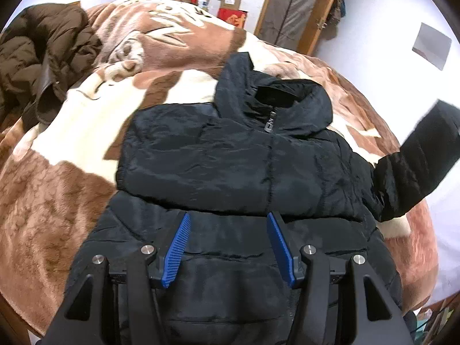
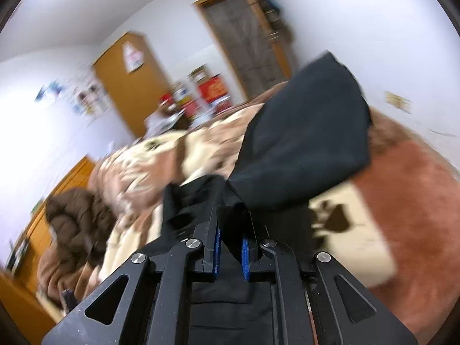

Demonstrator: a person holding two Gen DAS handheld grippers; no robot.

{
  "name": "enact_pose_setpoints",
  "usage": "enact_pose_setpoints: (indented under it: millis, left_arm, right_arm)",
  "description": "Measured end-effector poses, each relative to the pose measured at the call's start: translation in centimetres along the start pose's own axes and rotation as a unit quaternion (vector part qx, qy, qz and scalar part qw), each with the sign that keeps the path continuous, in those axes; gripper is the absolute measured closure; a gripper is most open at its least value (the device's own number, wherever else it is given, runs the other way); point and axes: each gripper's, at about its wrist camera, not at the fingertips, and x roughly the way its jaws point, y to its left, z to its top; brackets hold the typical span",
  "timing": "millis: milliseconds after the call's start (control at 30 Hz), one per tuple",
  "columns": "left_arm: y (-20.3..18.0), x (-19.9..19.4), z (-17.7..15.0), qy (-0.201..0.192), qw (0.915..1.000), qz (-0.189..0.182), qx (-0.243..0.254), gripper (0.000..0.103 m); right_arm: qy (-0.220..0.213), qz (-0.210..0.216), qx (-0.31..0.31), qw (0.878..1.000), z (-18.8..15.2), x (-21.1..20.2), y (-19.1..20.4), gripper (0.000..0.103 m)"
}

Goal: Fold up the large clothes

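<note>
Nearest, the left claw [image 1: 228,247] hangs half open and empty over the hem of the black puffer jacket [image 1: 230,166], spread zip-up on the bed's brown-and-cream blanket [image 1: 57,201]. The right claw [image 2: 230,247] is pinched shut on the jacket's sleeve [image 2: 304,138], lifted clear. Carry that sleeve flat across the chest, cuff untwisted. Beyond, a brown coat [image 1: 43,57] lies heaped.
</note>
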Motion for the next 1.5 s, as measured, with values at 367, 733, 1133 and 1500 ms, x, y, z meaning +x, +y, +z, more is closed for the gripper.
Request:
enact_pose_setpoints:
  millis: [367, 733, 1133, 1500]
  left_arm:
    - [6.5, -0.7, -0.4, -0.008, 0.9985, 0.03, -0.045, 0.045]
    - [7.7, 0.2, -0.1, -0.001, 0.9981, 0.019, -0.059, 0.045]
    - [-0.6, 6.2, 6.4, 0.007, 0.9975, -0.07, 0.003, 0.032]
    - [-2.1, 11.5, 5.9, 0.027, 0.9992, -0.026, 0.015, 0.093]
  right_arm:
    - [0.177, 0.043, -0.061, 0.981, -9.6, 16.9, 8.1, 0.091]
    - [0.238, 0.084, -0.065, 0.966, -13.6, 19.8, 8.9, 0.048]
    - [0.126, -0.008, -0.023, 0.992, -9.5, 12.6, -1.5, 0.05]
    - [0.148, -0.067, -0.007, 0.987, -9.3, 16.7, -7.6, 0.069]
